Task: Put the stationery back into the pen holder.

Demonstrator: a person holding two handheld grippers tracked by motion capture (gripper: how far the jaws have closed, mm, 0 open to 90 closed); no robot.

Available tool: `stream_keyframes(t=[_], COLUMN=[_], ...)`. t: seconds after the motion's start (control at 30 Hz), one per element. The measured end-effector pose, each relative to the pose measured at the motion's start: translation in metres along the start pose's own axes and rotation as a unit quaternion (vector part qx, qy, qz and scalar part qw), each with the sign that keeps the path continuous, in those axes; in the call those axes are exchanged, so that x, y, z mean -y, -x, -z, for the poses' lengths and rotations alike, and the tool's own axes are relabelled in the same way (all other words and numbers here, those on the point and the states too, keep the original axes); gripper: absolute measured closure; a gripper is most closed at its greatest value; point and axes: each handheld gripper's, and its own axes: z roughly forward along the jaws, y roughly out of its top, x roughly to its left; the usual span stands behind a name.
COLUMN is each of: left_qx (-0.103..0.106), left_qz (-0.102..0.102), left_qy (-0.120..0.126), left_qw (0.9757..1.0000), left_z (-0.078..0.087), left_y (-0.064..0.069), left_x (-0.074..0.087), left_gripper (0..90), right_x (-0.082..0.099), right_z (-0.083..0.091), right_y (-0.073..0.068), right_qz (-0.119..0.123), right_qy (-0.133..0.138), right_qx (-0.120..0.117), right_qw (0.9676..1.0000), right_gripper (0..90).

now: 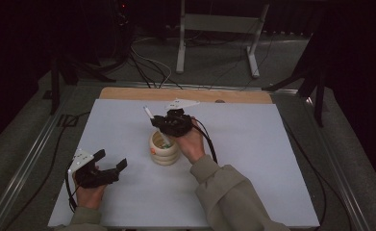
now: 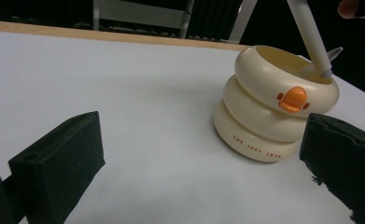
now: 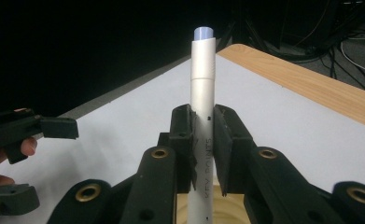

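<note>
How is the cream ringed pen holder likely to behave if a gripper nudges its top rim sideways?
The pen holder looks rigid and glossy, so jaws would probably slip on it. Its base seems about as wide as its rim, so it would likelier slide across the smooth white table than tip. The leaning pen might add slight sideways pull.

"THE JUDY SWEA" on cream holder (image 2: 264,116)

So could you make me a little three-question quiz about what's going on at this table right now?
1. True or false: the right gripper is clamped on a white pen.
2. Where is the pen's lower end? A) flat on the table B) inside the cream ringed pot C) between the left gripper's jaws
3. Are the jaws of the left gripper open or shut?

Key: 1 true. 2 B. 3 open, with nothing between them; the pot stands farther off on the white table.
</note>
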Motion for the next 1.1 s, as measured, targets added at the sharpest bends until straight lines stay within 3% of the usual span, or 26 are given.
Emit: stream_keyframes(t=[1.1], left_qx=[-0.001], left_qz=[-0.002], left_qy=[-0.002], left_qw=[1.0], left_z=[0.0], left_y=[0.0], left_x=[0.0], left_gripper=[0.2], right_x=[0.012], right_z=[0.004], right_y=[0.003], right_qz=[0.013], right_qy=[-0.007], right_qx=[0.014], right_qw=[0.9998], right_gripper=[78.4])
